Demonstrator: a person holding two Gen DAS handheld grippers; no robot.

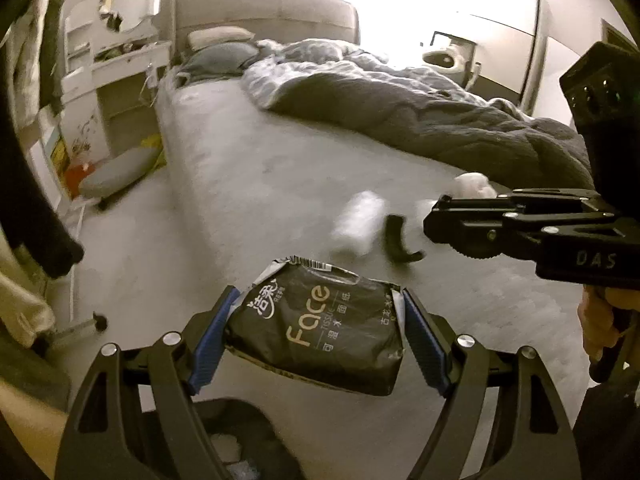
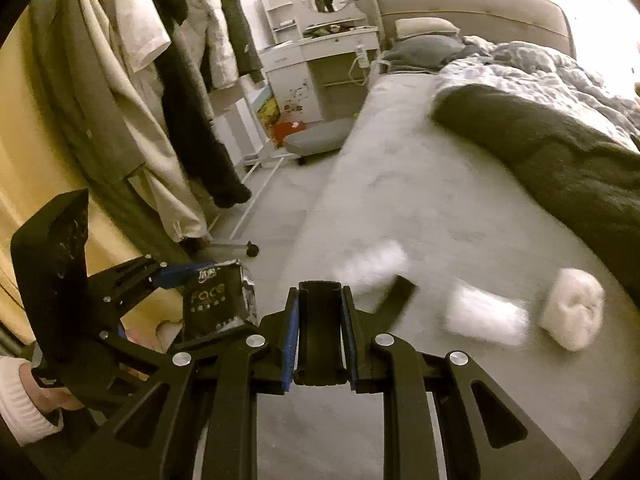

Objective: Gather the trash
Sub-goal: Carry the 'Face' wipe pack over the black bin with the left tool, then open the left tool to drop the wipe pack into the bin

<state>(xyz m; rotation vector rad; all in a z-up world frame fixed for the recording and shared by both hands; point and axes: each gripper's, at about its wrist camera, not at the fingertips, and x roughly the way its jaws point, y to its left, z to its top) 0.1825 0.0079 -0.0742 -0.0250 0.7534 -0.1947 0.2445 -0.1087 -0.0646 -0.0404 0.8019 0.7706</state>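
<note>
Black-film tissue pack (image 1: 316,328): held crosswise between the pads of the left tongs (image 1: 318,336)
Right tongs (image 2: 320,320): clamped narrow on a black curved plastic piece (image 2: 320,332)
White crumpled tissues (image 2: 572,308): on the bed (image 2: 400,184) near its foot edge, ahead-right of the right tongs; right hand nearer
Long axis: blurred, cannot tell

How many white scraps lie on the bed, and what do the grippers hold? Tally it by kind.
White scraps on the bed: 3
Tissue pack, in left gripper: 1
Black piece, in right gripper: 1
Total: 5
</note>
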